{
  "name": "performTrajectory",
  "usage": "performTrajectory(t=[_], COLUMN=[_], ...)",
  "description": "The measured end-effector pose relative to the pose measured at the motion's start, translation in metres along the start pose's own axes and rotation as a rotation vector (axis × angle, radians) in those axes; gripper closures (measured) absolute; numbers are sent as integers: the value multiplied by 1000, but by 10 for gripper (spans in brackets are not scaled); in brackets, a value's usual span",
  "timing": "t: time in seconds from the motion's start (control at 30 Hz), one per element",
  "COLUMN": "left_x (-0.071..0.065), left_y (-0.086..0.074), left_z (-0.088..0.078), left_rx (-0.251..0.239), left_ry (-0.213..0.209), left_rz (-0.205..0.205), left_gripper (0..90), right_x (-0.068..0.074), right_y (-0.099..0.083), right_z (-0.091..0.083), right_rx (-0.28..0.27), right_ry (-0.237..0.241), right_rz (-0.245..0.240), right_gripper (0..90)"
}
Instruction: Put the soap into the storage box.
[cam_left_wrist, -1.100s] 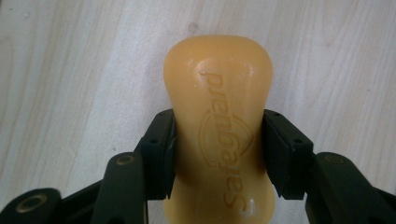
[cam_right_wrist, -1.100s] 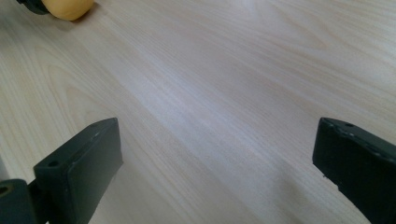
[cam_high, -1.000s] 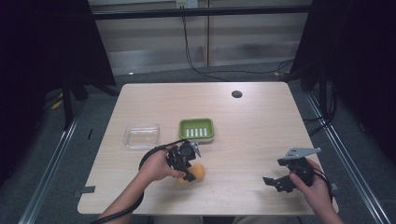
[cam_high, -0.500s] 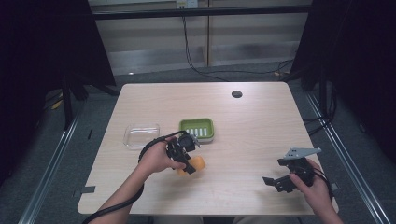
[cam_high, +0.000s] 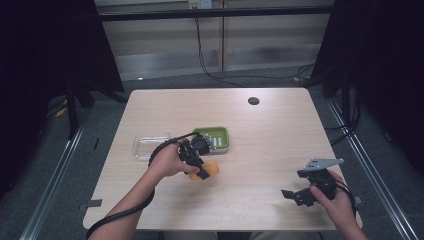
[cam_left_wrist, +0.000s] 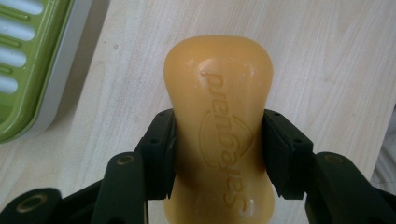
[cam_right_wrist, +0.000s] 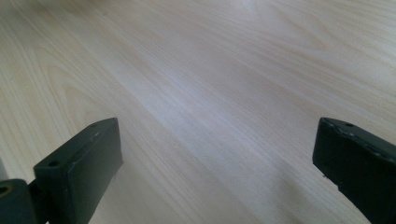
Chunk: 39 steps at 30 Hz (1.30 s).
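Note:
An orange bar of soap (cam_left_wrist: 218, 116) with embossed lettering is clamped at its narrow waist between both black jaws of my left gripper (cam_left_wrist: 217, 154). From above, that soap (cam_high: 212, 170) hangs just over the table, a little in front of the green soap dish (cam_high: 218, 136), and the left gripper (cam_high: 200, 167) is shut on it. The dish's slotted green corner (cam_left_wrist: 18, 70) lies at the upper left of the left gripper view. My right gripper (cam_high: 299, 195) rests low at the table's front right, jaws wide apart with bare wood between them (cam_right_wrist: 217, 154).
A clear plastic lid or tray (cam_high: 149, 144) lies left of the green dish. A dark round hole (cam_high: 253, 101) sits in the light wooden table (cam_high: 280, 140) near its far edge. Cables trail from both grippers.
My left gripper has carried the soap away from the front edge toward the green dish and lifted slightly. The right gripper has stayed in place, open.

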<state>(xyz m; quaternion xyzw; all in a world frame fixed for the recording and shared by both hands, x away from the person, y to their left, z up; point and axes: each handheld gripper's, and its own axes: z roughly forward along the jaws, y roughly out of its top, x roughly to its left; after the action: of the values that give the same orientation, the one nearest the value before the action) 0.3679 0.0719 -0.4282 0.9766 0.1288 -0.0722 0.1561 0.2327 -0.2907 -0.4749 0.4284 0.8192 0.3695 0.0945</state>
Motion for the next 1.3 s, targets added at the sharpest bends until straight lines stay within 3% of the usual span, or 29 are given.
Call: performTrajectory(t=[0.53, 0.6, 0.8, 1.27, 1.3], left_x=[11, 15, 21, 32, 33], left_y=[12, 14, 14, 17, 17], left_z=[-9, -12, -11, -14, -16], left_rx=[11, 23, 17, 53, 64], left_ry=[9, -5, 17, 41, 24], left_rz=[-17, -19, -33, -48, -46], left_gripper=[496, 496, 496, 496, 496], right_x=[0, 0, 0, 1, 1], right_y=[0, 0, 0, 0, 1], right_z=[-1, -1, -1, -1, -1], right_rx=[2, -1, 2, 1, 0], right_ry=[0, 0, 2, 2, -1], right_rz=[0, -3, -1, -1, -2], right_gripper=[13, 13, 13, 13, 13])
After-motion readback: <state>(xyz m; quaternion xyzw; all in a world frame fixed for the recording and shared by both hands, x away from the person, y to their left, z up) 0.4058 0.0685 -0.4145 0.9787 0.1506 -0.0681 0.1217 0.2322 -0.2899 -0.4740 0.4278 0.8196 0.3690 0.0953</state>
